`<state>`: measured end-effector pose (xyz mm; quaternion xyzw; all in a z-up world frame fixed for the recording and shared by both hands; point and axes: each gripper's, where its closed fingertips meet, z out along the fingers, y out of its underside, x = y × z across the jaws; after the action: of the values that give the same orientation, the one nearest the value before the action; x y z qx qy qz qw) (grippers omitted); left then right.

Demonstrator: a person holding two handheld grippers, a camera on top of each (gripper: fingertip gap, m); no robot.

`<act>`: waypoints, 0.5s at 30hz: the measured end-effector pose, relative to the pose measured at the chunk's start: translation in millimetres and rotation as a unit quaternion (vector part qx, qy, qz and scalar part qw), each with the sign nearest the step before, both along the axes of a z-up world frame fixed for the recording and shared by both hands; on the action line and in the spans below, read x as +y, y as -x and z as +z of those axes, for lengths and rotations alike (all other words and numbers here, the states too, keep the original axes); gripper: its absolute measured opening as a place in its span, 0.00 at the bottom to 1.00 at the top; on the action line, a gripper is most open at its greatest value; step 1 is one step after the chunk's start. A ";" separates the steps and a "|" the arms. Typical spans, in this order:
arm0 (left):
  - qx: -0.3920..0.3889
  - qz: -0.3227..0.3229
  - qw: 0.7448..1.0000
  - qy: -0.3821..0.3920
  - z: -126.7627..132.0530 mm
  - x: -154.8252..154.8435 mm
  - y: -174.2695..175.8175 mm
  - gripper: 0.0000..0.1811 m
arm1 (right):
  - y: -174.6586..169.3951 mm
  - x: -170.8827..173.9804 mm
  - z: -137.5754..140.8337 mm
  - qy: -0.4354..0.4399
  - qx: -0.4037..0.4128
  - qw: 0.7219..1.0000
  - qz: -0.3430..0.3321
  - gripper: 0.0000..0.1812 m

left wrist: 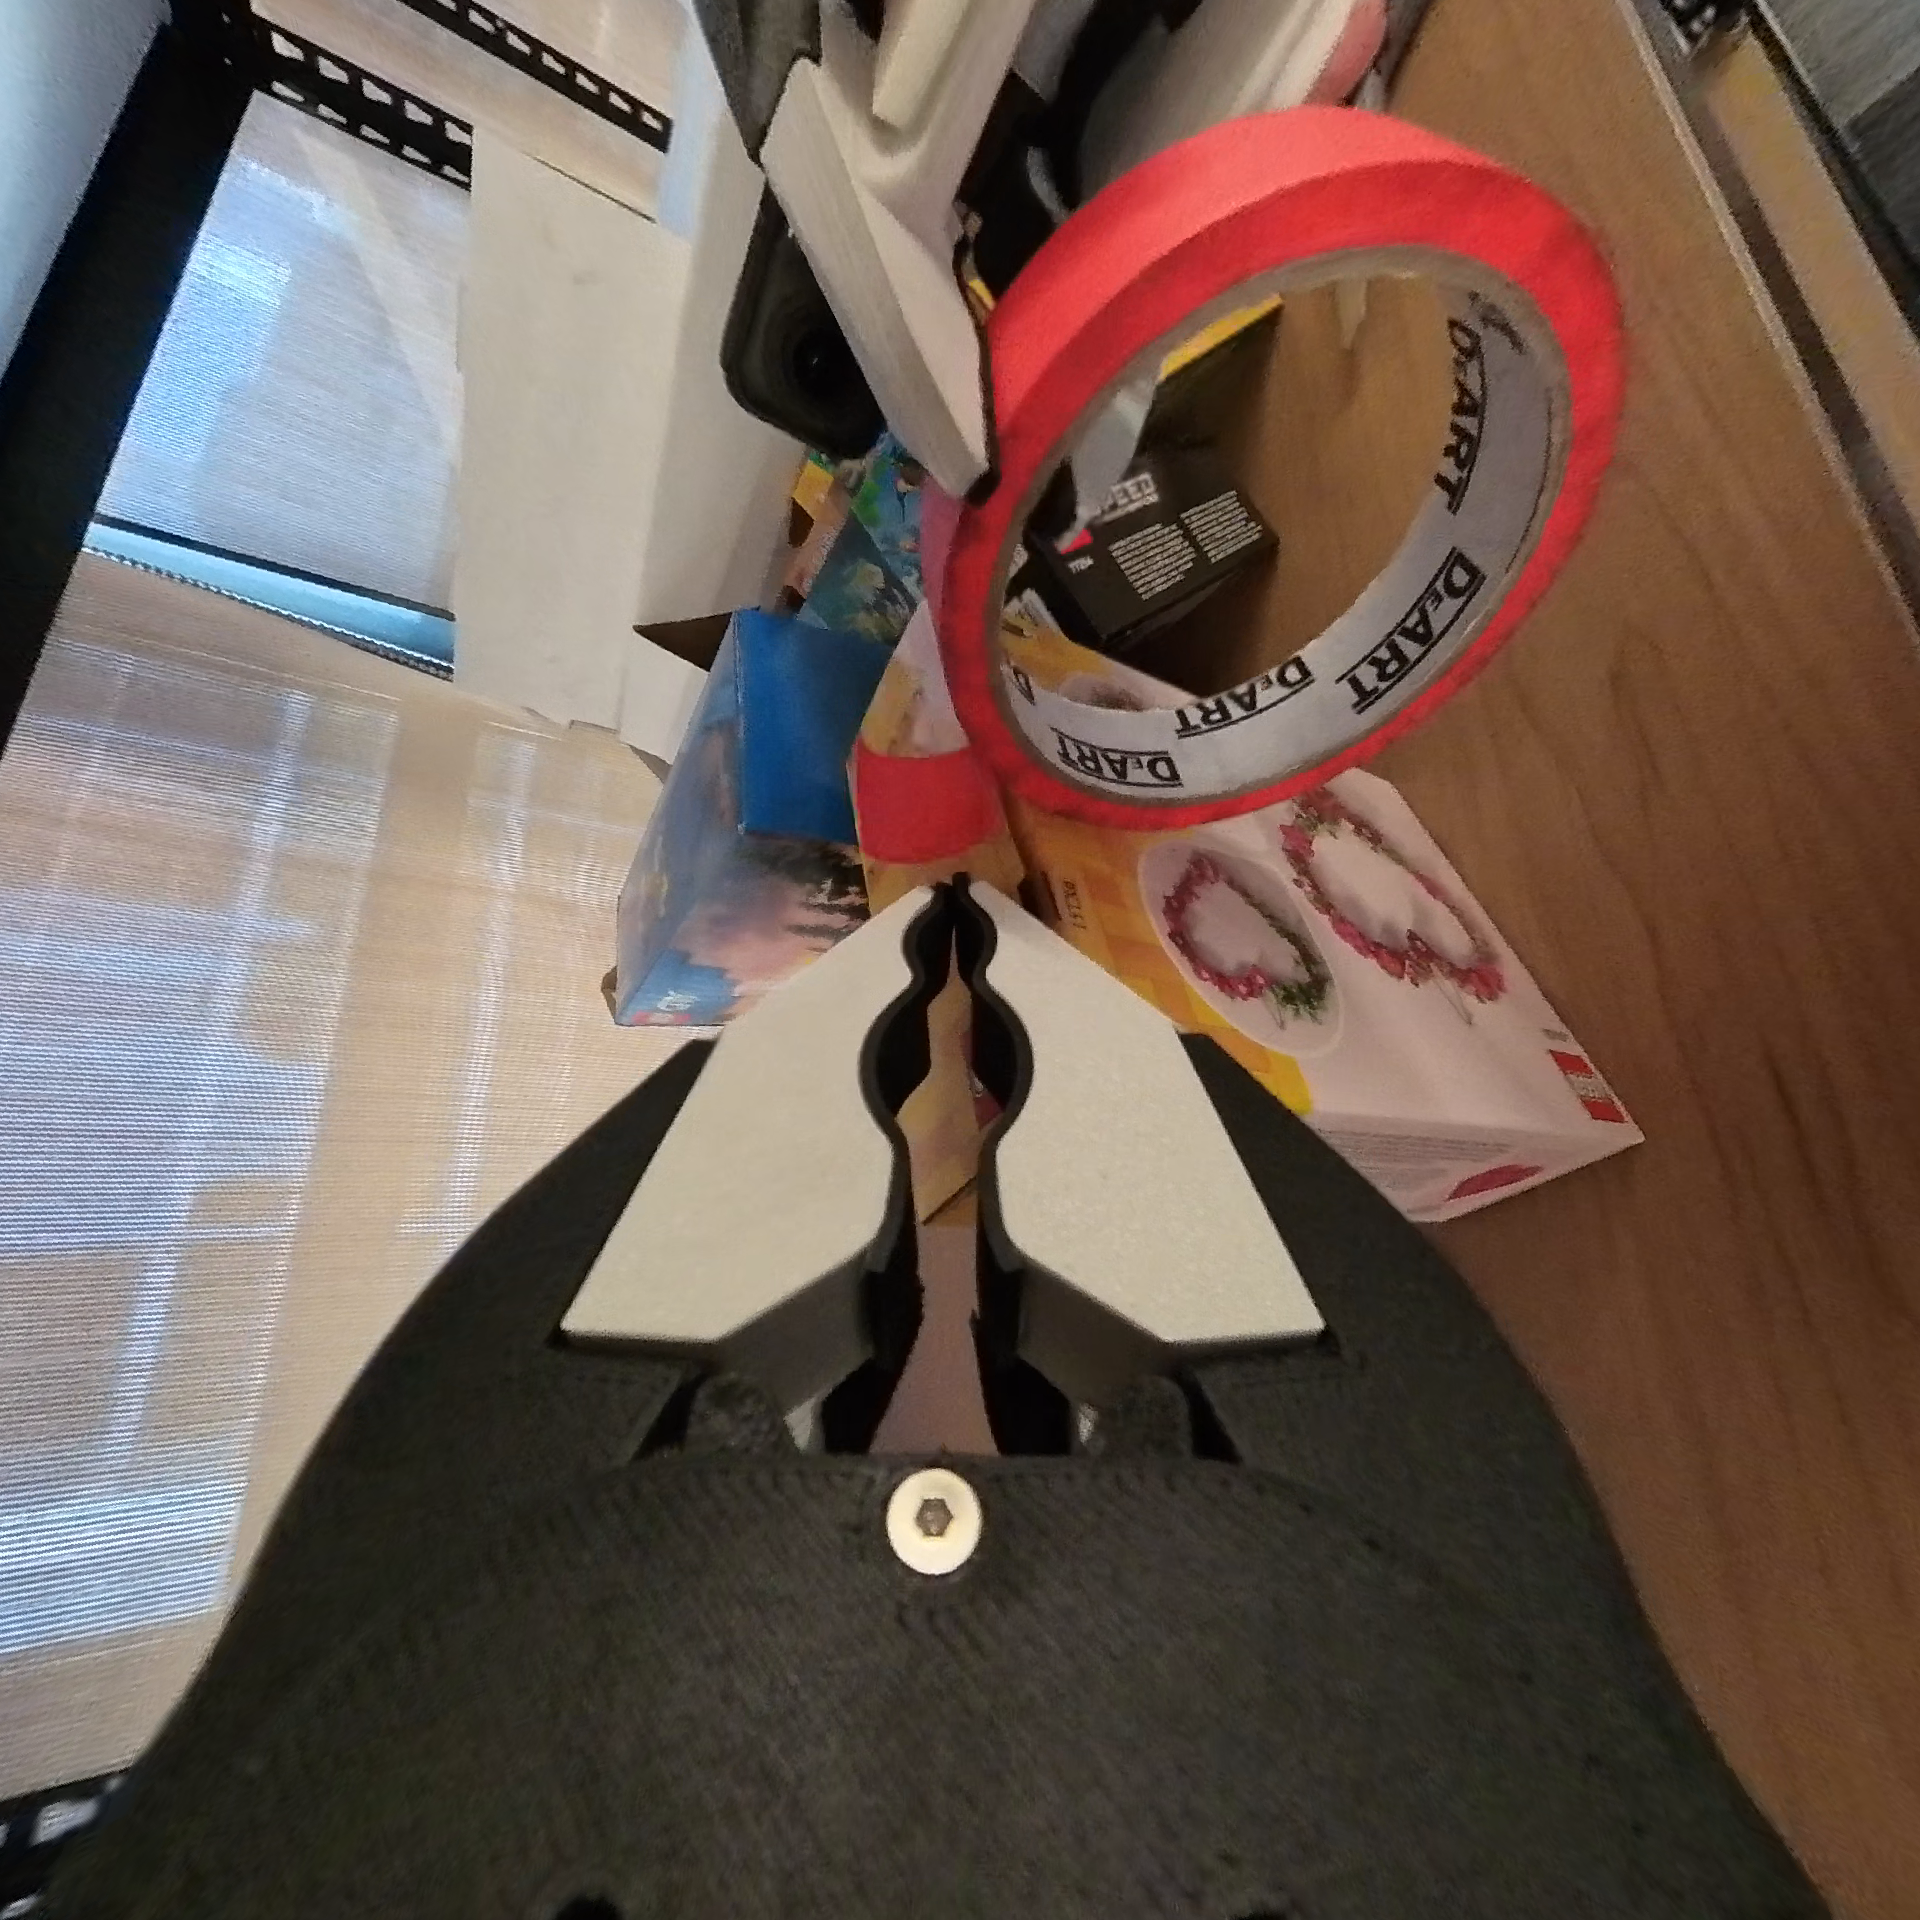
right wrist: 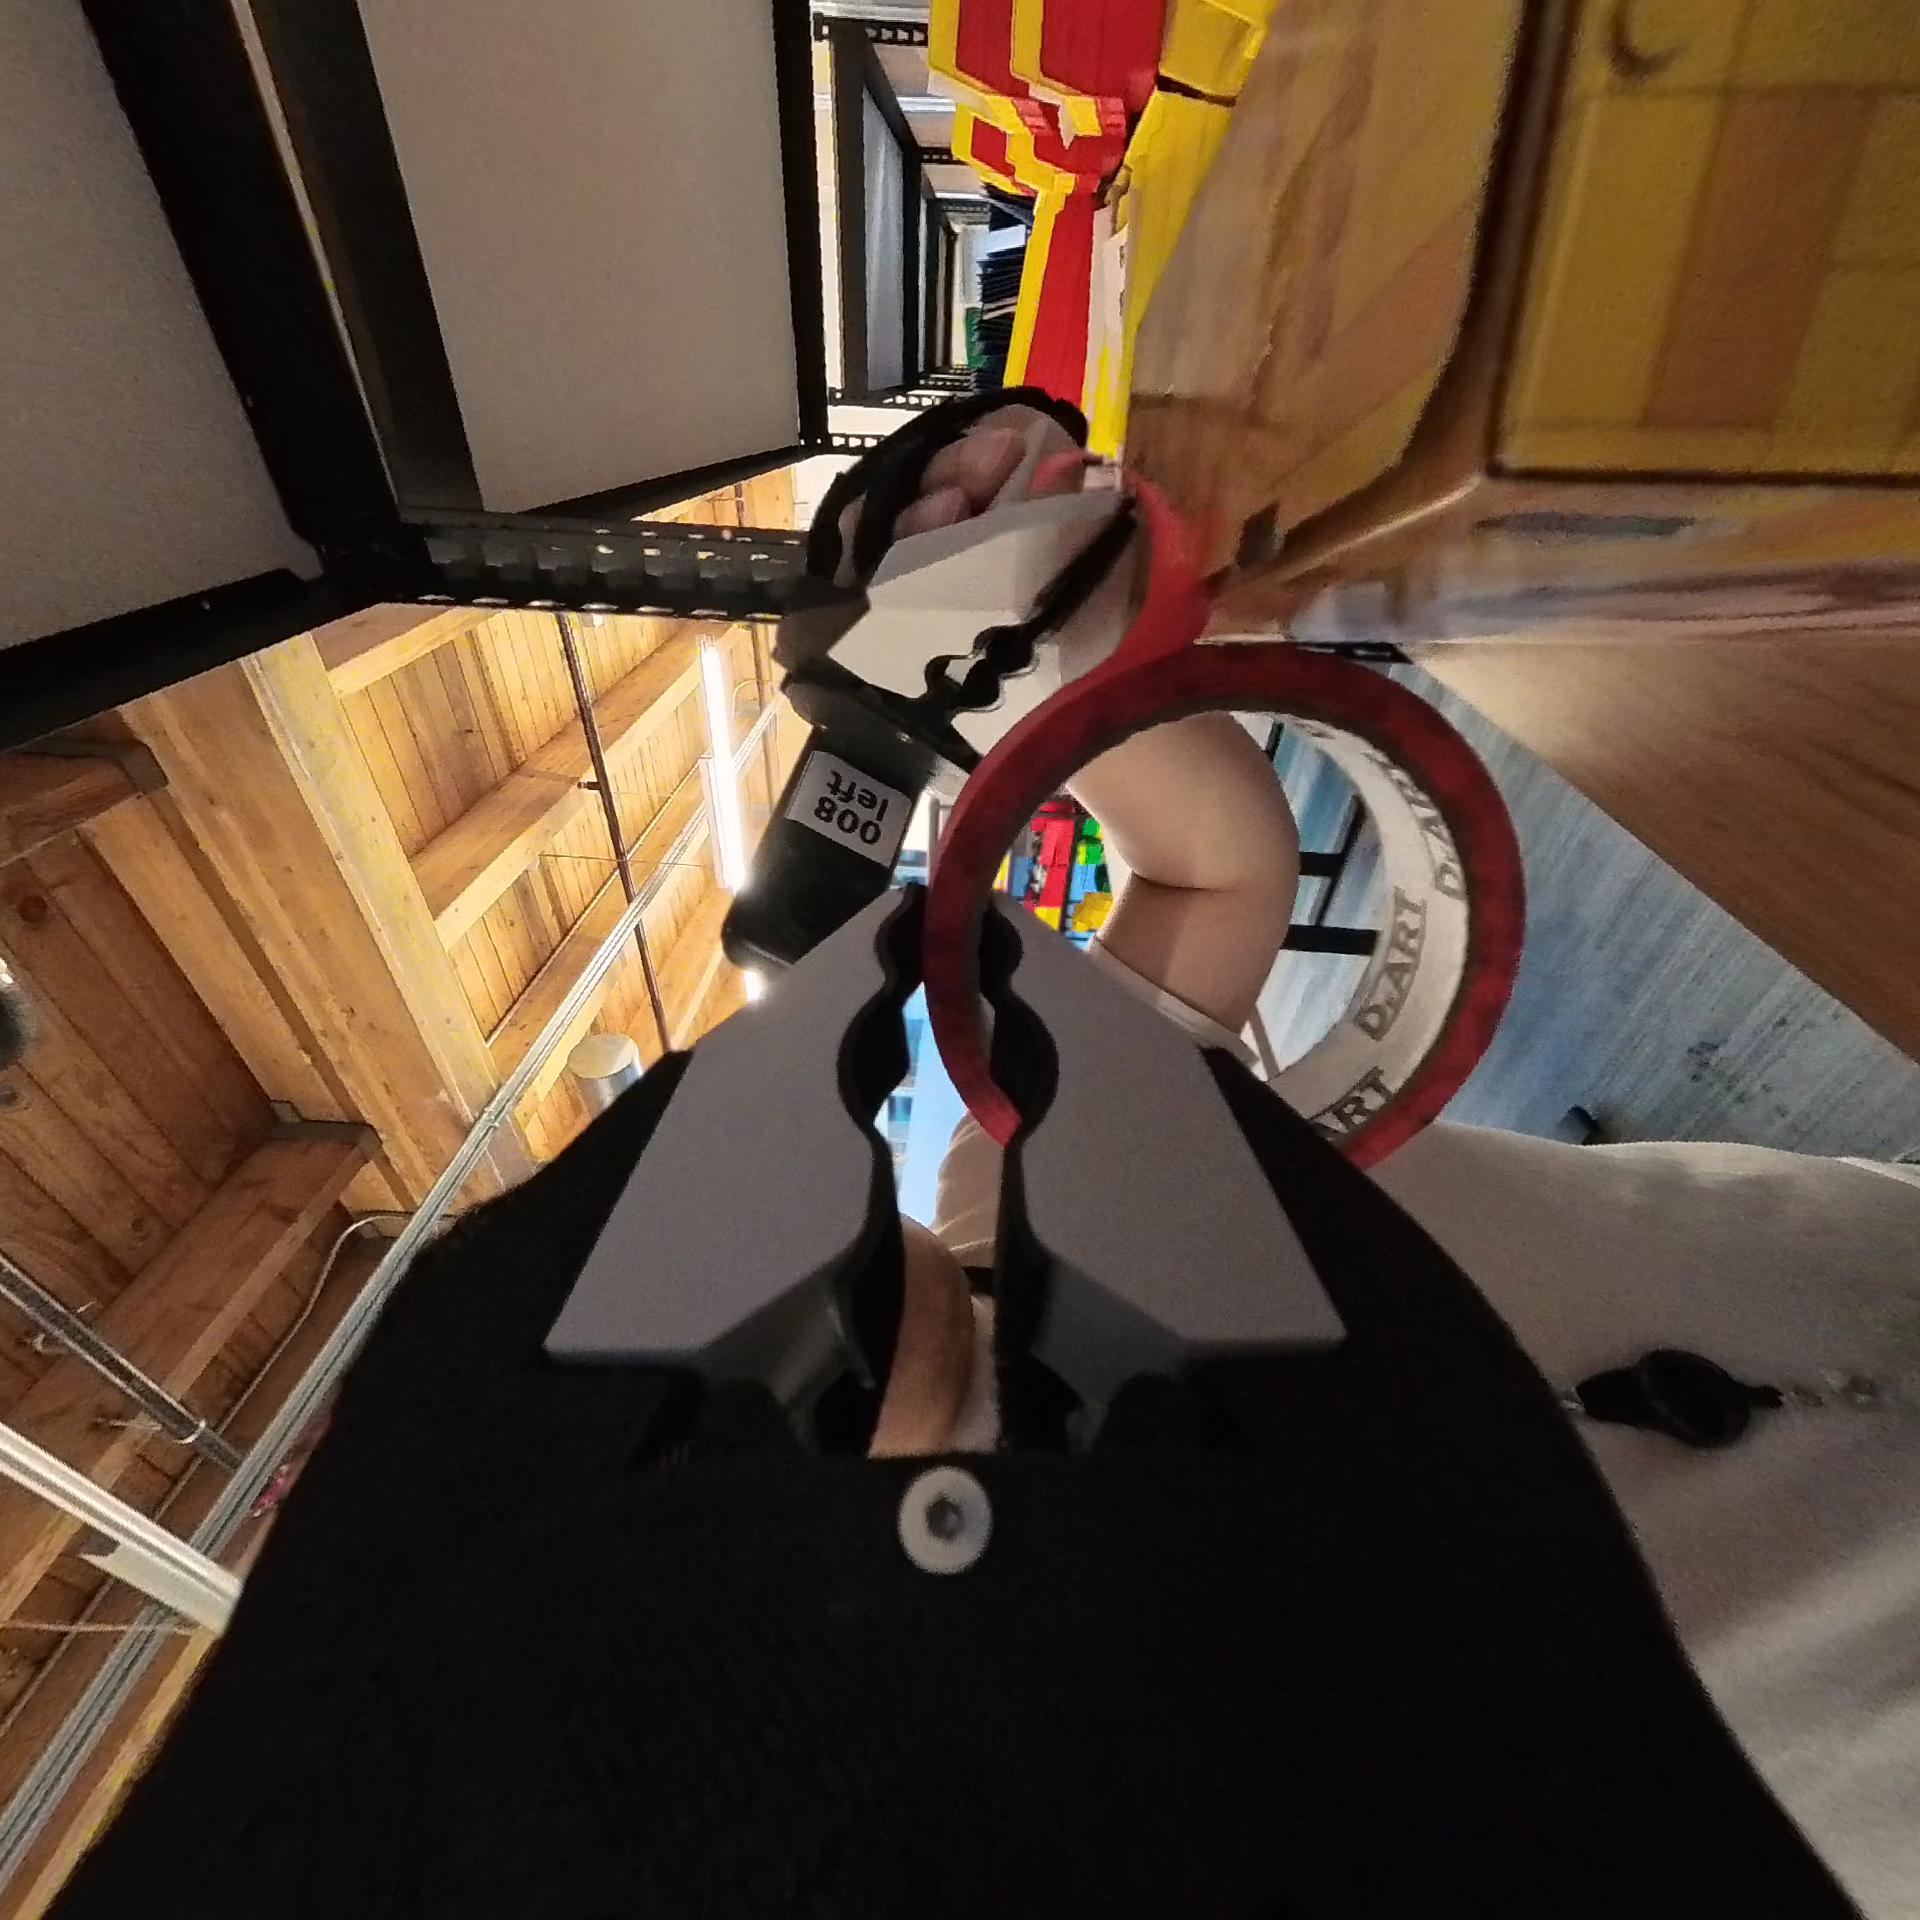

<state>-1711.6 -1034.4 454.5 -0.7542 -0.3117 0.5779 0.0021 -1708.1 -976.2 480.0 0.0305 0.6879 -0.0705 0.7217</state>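
We see the right gripper point(right wrist: 951, 1013) with fingers clamped on the red tape roll's point(left wrist: 1288, 457) rim, held above the worktop point(left wrist: 1683, 831), left gripper point(left wrist: 961, 894) beside the roll pinching its pulled-out free end point(left wrist: 920, 805) (still attached, uncut).

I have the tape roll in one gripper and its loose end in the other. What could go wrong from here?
1. The left gripper pinches the peeled red tape strip only at its very fingertips, so a pull may slip it free.
2. The right gripper clamps the red masking tape roll across one wall alone, so the roll may twist in the grip.
3. The strip is short and curled, so it might stick back onto the roll.
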 end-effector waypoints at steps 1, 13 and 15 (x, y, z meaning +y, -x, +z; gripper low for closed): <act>-0.002 -0.001 1.000 0.007 0.1 -0.4 0.1 0.00 | 0.7 0.5 -0.2 0.003 0.006 1.000 0.000 0.04; 0.000 -0.016 0.998 0.059 -0.1 -0.8 0.4 0.00 | 4.2 -1.3 0.9 0.007 0.039 0.999 0.004 0.04; 0.001 -0.024 0.998 0.057 -0.1 1.2 0.3 0.00 | 4.3 -1.7 1.1 0.008 0.042 0.999 0.004 0.04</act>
<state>-1711.9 -1033.2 454.3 -0.7596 -0.2601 0.5955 -0.0264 -1712.4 -977.9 481.1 0.0193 0.7170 -0.0744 0.6928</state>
